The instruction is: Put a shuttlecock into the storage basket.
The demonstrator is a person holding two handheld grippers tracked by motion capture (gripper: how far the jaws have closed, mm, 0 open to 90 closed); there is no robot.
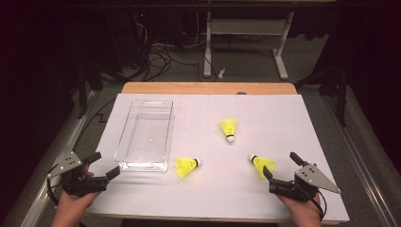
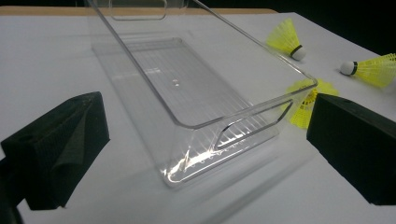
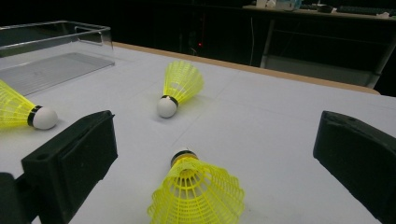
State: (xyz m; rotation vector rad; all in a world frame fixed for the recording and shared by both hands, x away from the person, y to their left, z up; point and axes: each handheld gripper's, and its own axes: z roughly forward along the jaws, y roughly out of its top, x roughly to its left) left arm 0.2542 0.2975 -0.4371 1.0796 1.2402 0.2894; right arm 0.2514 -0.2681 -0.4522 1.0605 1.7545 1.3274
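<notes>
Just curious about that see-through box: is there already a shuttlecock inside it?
No, the clear box holds nothing; all three yellow shuttlecocks lie outside it on the white table.

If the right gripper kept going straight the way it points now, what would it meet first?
Most likely the nearest yellow shuttlecock, lying skirt-first between the open jaws of the right gripper, with another shuttlecock farther along.

No readable text, labels or numbers anywhere.

The three yellow shuttlecocks [image 1: 229, 127] carry only plain black bands at their white corks, the clear plastic bin [image 1: 144, 135] bears no sticker or brand mark, the white sheet on the counter [image 1: 265, 137] shows faint ruled lines without figures, and the grey plates on the tools are unmarked.
</notes>
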